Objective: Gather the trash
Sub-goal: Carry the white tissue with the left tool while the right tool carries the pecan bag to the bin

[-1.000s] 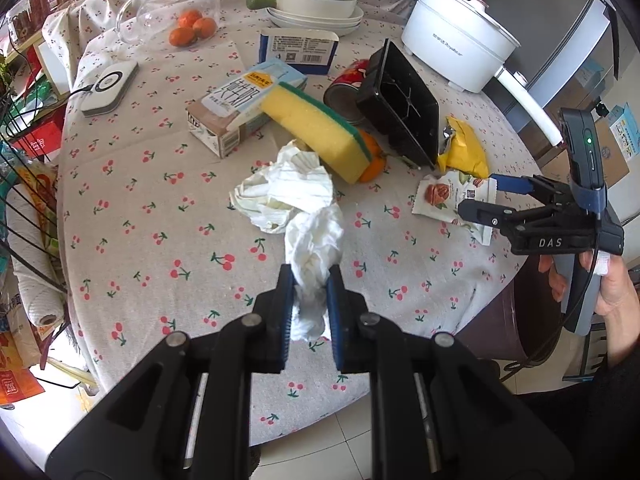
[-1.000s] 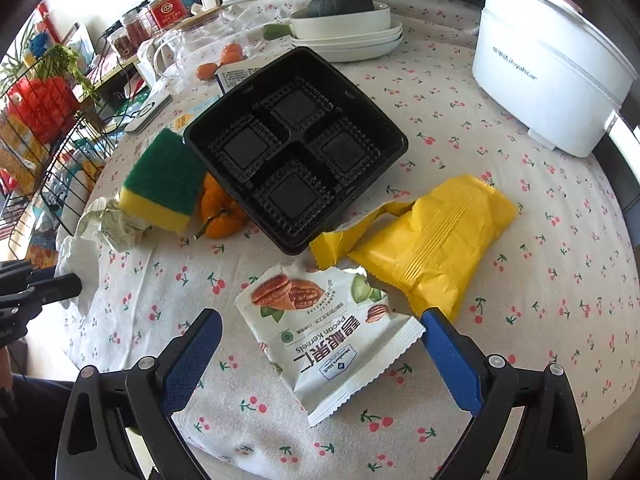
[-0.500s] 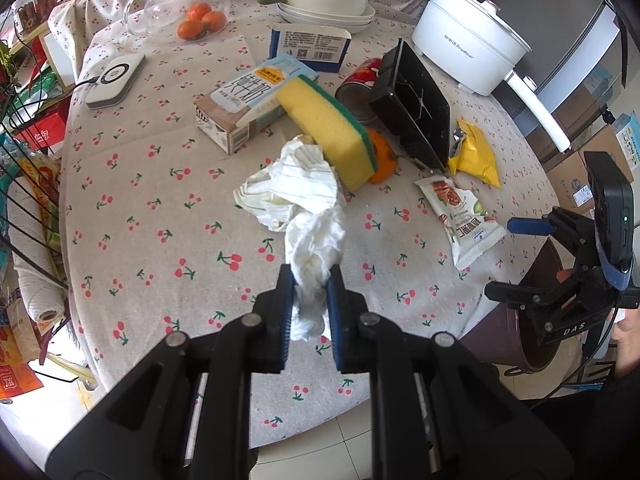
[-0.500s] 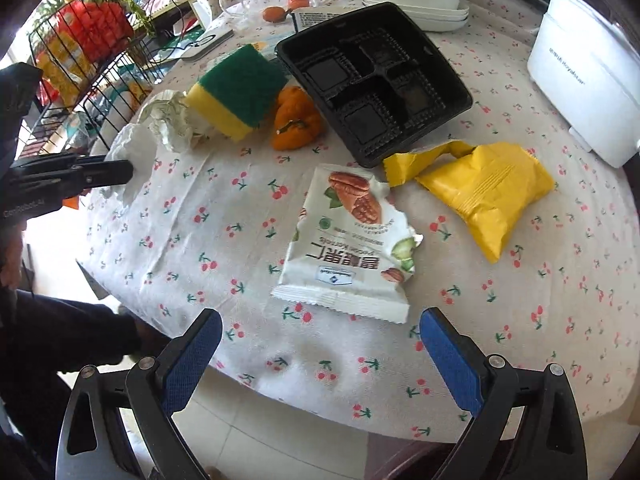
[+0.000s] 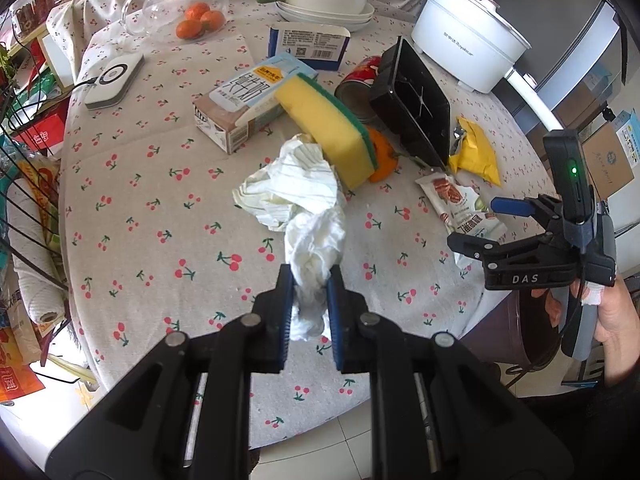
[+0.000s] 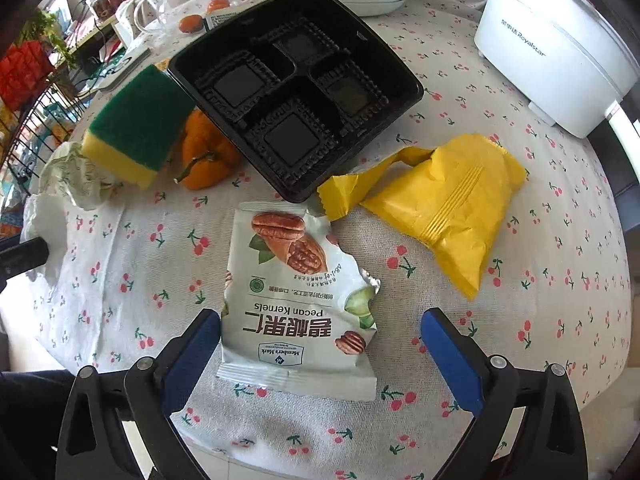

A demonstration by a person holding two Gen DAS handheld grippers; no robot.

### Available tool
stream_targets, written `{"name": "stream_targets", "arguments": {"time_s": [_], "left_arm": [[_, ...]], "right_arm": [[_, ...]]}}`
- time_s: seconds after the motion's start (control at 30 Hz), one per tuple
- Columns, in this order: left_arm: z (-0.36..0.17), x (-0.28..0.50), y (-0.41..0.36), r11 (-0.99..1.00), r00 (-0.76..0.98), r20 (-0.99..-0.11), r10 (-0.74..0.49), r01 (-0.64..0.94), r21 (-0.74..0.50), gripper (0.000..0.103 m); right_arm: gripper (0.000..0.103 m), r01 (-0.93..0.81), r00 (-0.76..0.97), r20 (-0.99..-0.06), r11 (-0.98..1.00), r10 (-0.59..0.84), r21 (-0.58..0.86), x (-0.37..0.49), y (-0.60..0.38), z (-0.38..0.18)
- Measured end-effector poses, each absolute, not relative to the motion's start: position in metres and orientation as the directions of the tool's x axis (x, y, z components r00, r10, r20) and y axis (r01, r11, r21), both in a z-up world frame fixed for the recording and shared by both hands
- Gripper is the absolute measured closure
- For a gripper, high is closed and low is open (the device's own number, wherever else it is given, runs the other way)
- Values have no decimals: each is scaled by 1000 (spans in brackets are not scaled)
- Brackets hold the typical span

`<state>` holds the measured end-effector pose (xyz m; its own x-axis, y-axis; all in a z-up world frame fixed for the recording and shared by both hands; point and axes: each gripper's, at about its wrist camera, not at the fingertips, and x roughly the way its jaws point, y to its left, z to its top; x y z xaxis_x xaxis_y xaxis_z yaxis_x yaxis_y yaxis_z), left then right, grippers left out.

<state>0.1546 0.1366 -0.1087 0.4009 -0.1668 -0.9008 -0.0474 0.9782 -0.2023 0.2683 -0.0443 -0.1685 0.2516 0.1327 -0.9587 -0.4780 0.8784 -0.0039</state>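
Item one: my left gripper [image 5: 308,280], its blue pads pinched tight on a crumpled white paper tissue [image 5: 314,258] that hung between them above the cherry-print tablecloth [image 5: 132,200], near the table's front edge.

Item two: my right gripper [image 6: 320,332], jaws spread wide and holding nothing, poised over a torn white pecan-kernel snack packet [image 6: 298,296] lying flat on the cloth — the packet's lower half sat between my two blue fingers, the left pad just beside its edge (contact I could not tell).

Remaining stock on the table:
- one yellow foil wrapper [image 6: 452,204], torn open, just right of the packet;
- one black four-compartment plastic tray [image 6: 296,92], tilted, its lower edge touching the wrapper's torn flap;
- one yellow sponge with green scouring face [image 5: 332,128], leaning on a small orange fruit [image 6: 204,152];
- one crumpled striped white paper wrapper [image 5: 288,188], beside the sponge;
- one flattened milk carton [image 5: 248,100];
- one red tin can [image 5: 358,80], on its side behind the tray;
- one white electric cooking pot [image 6: 556,48] — far right.
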Motion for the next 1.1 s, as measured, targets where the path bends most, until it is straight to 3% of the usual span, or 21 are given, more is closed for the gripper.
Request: {"name": "stream_targets", "arguments": {"time_s": [0.13,0.3,1.1], "left_arm": [[-108,154,135,979,403,-900,-167,-43,-201,85],[-107,153,134,979,406,-899,-167,-42,-201,85],[-91,148,100,974,430,-875,-221,44,-224,86]], "right_arm": [[4,-512,297,-953,853,65,-101,259,-33,-174],[25,-543,320,-945,830,69,-124,249,-29,-167],[26,-417,371,-911,909,178,7,206,-106,-92]]}}
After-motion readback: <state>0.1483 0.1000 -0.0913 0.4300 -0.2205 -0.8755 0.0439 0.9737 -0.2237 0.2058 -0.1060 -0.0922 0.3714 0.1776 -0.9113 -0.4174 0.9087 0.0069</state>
